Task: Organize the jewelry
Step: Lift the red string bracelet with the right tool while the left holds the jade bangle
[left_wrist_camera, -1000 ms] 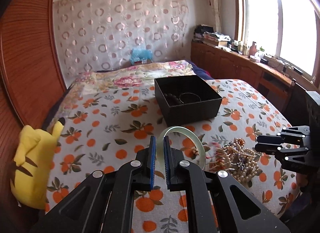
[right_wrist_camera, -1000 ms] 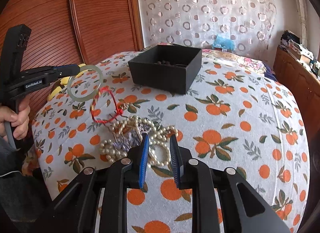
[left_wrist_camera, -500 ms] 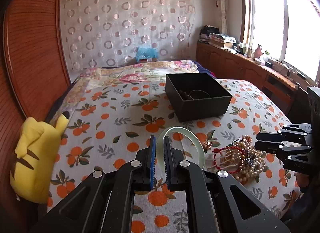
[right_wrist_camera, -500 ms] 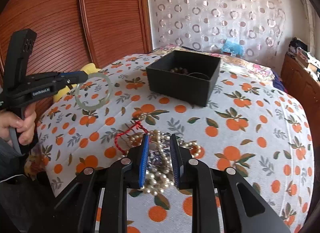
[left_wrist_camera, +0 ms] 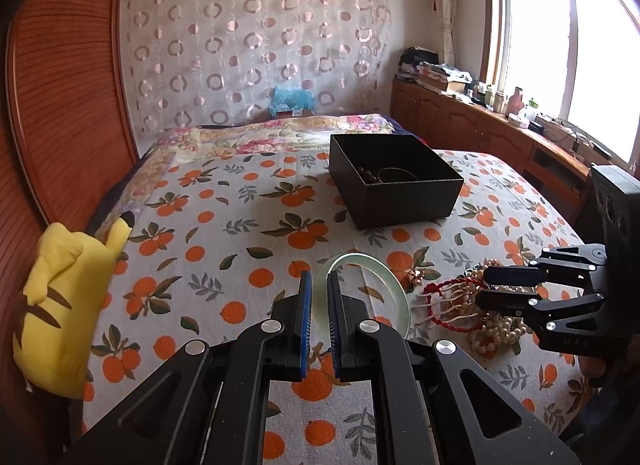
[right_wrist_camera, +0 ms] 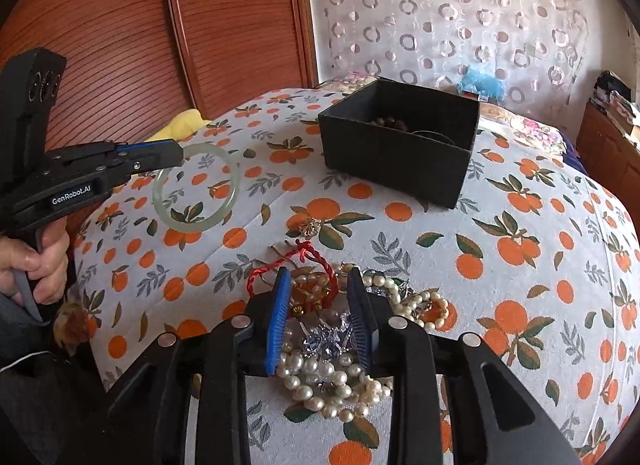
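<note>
My left gripper (left_wrist_camera: 318,281) is shut on a pale green jade bangle (left_wrist_camera: 394,283) and holds it above the bedspread; the bangle also shows in the right wrist view (right_wrist_camera: 196,188). My right gripper (right_wrist_camera: 318,279) is open, low over a pile of pearl strands (right_wrist_camera: 328,379) tangled with a red cord bracelet (right_wrist_camera: 298,257). In the left wrist view the right gripper (left_wrist_camera: 486,287) hovers over the same pile (left_wrist_camera: 490,329). A black open box (left_wrist_camera: 394,189) stands farther back, with beads and a thin bangle inside; it also shows in the right wrist view (right_wrist_camera: 400,141).
A yellow plush toy (left_wrist_camera: 64,305) lies at the bed's left edge by the wooden headboard (left_wrist_camera: 60,105). A small gold trinket (right_wrist_camera: 310,227) lies between pile and box. Wooden cabinets (left_wrist_camera: 480,129) run under the window at right.
My left gripper has carried the bangle up and away from the pile. My right gripper has opened wider and moved closer over the jewelry pile.
</note>
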`<state>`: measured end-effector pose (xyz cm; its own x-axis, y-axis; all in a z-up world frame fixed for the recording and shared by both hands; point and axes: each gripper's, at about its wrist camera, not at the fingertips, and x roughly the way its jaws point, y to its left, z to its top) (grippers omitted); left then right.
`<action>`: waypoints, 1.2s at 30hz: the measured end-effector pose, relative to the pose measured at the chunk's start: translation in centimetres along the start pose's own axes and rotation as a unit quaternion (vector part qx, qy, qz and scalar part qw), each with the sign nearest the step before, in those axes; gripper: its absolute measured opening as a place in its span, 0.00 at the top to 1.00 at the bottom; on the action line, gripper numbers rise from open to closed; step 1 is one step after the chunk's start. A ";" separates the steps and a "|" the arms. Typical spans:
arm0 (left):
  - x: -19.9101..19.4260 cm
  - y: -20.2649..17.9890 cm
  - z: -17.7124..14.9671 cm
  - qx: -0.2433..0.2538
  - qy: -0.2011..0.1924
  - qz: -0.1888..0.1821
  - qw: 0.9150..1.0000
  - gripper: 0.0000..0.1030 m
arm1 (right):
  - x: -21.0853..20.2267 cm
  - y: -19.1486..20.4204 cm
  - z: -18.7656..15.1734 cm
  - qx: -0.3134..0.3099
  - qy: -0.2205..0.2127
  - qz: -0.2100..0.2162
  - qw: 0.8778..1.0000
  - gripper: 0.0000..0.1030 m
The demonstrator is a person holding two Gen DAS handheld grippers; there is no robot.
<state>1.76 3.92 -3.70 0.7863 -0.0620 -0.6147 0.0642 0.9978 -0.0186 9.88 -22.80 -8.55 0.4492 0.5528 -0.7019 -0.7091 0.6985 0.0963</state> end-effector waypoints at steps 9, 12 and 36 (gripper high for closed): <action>0.1 -0.3 -0.2 0.001 0.001 0.000 1.000 0.93 | 0.9 1.1 0.2 -0.034 0.016 -0.018 0.999 0.95; 0.1 -0.2 -0.1 0.000 -0.001 -0.001 1.000 0.93 | 0.7 1.5 0.5 -0.042 0.011 -0.015 0.999 0.95; -0.9 1.3 0.3 -0.013 -0.016 0.001 1.000 0.93 | -5.0 2.1 7.6 -0.047 -0.099 0.027 0.994 0.95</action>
<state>1.37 5.22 -2.93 0.8063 -0.0601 -0.5885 0.0471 0.9982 -0.0375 10.32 -20.63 0.54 0.5009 0.6728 -0.5445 -0.7780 0.6257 0.0574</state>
